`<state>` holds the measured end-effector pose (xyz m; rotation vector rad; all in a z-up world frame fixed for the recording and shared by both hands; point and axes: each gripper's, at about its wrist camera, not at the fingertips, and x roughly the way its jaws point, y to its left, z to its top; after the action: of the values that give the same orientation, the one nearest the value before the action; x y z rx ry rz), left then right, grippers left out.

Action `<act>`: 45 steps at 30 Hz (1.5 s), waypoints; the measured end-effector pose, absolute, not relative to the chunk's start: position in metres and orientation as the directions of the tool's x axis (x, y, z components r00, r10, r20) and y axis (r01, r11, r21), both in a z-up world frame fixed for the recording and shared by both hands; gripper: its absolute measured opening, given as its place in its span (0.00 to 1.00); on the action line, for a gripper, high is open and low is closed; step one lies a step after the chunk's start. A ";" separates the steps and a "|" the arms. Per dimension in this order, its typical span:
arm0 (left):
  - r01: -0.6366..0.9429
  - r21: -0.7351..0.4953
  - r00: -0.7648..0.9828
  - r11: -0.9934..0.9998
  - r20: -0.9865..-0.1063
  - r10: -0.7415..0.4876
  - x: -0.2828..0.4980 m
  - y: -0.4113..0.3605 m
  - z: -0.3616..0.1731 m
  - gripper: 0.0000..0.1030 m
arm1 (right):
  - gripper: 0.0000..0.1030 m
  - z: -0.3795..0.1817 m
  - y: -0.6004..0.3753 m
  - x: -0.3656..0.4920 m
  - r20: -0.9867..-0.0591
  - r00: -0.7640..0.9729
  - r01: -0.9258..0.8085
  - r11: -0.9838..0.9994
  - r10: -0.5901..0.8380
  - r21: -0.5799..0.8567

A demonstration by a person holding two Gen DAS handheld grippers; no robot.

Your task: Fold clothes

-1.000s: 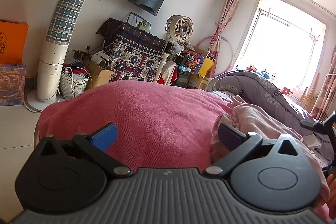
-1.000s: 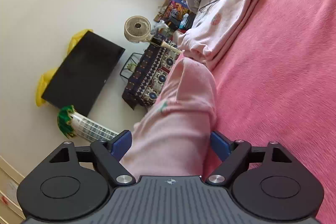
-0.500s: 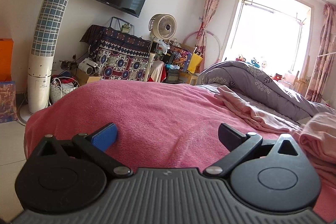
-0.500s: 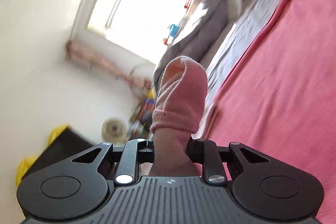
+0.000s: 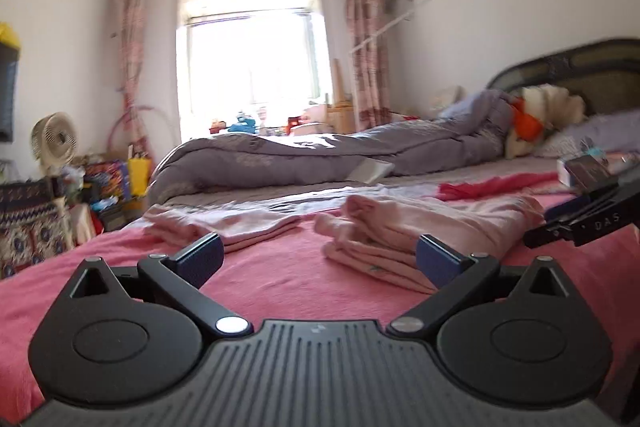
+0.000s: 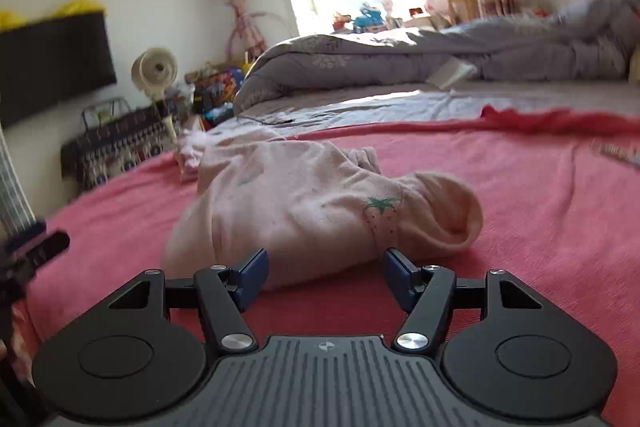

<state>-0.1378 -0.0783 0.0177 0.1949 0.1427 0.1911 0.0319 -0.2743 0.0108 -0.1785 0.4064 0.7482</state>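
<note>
A: Start at the left. What's over there?

B: In the left wrist view, a cream fan stands at the far left by a patterned cloth. Next along are the bright window and a rumpled grey duvet across the far side of the bed.

A: And the left gripper?

B: The left gripper is spread wide above the pink blanket, with nothing between its blue pads.

A: Where are the clothes?

B: Two pale pink pieces lie on the blanket. A flat folded garment sits to the left, a little farther off. A bulkier folded pink garment lies to its right, a strip of blanket between them. Its near edge shows just beyond the left gripper's right finger.

A: What about the right gripper?

B: The right gripper has just been opening. Its jaws stand partly apart, and the near edge of the bulky garment lies just ahead of the gap. The pads do not press on it. The cloth rests on the blanket by itself, with a small green print on its near face and a rounded cuff at its right end.

A: Further right?

B: A red cloth lies on the far right of the bed. In the left wrist view the dark headboard and a soft toy close that side.
</note>
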 end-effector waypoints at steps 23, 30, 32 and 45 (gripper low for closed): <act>0.042 -0.028 0.831 0.999 -0.554 -0.051 -0.013 -0.086 -0.003 1.00 | 0.60 -0.005 -0.224 0.062 -0.560 0.681 -0.701 0.640 0.472 -0.314; -0.064 -0.054 0.832 0.996 -0.554 0.024 -0.028 -0.068 0.003 1.00 | 0.62 -0.005 -0.226 0.064 -0.561 0.680 -0.703 0.637 0.473 -0.315; -0.106 -0.051 0.831 0.993 -0.553 0.061 -0.034 -0.068 0.011 1.00 | 0.62 -0.005 -0.227 0.063 -0.560 0.680 -0.702 0.640 0.473 -0.312; -0.134 0.069 0.856 0.989 -0.495 0.150 -0.014 -0.089 0.027 1.00 | 0.64 -0.007 -0.232 0.067 -0.563 0.675 -0.695 0.668 0.477 -0.267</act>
<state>-0.0144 -0.0895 0.0275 0.0322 0.5222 0.1494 0.0675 -0.2320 -0.0070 -0.4937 0.4782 0.6894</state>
